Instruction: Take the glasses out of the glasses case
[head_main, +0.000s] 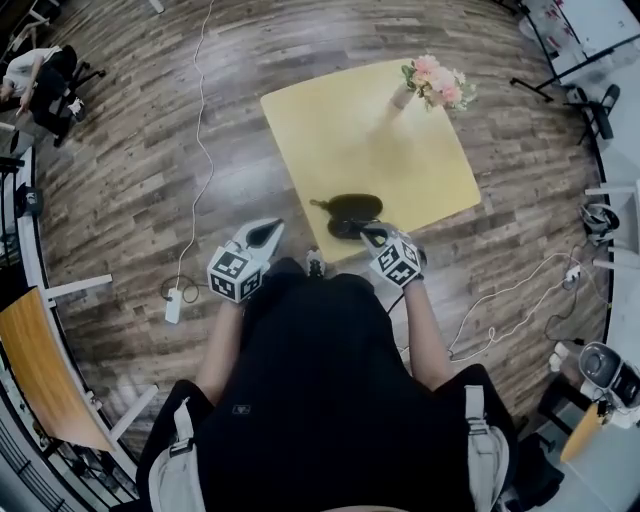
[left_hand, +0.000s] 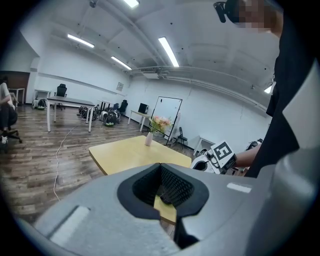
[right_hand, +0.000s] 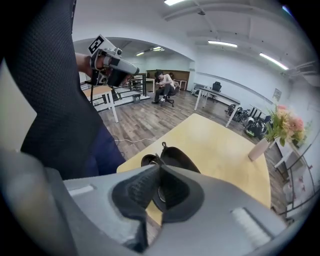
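Just ahead of a black-clad torso, holds both claws low. Carries the left claw off the yellow worktop's near corner, above wood floor, tips pinched together on nothing. Sets the right claw at the near edge of the black glasses case, tips likewise closed; cannot tell on what, if anything. Shows the case near the worktop's front edge, glasses not made out, flower vase at the far corner.
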